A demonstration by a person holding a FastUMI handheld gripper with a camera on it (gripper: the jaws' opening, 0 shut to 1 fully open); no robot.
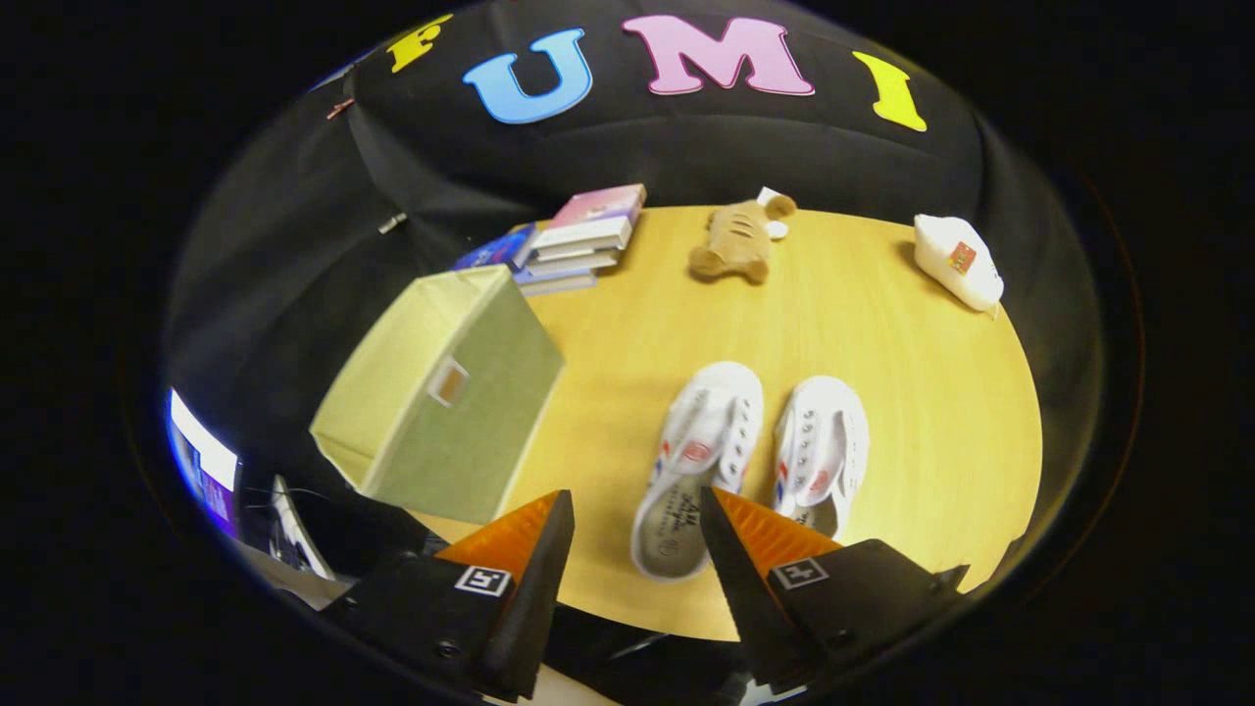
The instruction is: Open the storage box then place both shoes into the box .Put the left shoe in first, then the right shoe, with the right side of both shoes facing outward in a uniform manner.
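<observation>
- Claw (637, 525): spread wide, empty, raised above the table (912, 392).
- Storage box (441, 392): ahead-left of the fingers, lid still down; probably needs opening first.
- Left shoe (698, 461), right shoe (822, 453): paired just ahead, heels toward the claw.

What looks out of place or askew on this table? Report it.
The plush toy lies flat on its side by the stack of books, whose books sit fanned, not squared. The two shoes lie neatly paired beyond the open claw. The storage box looks intact.
</observation>
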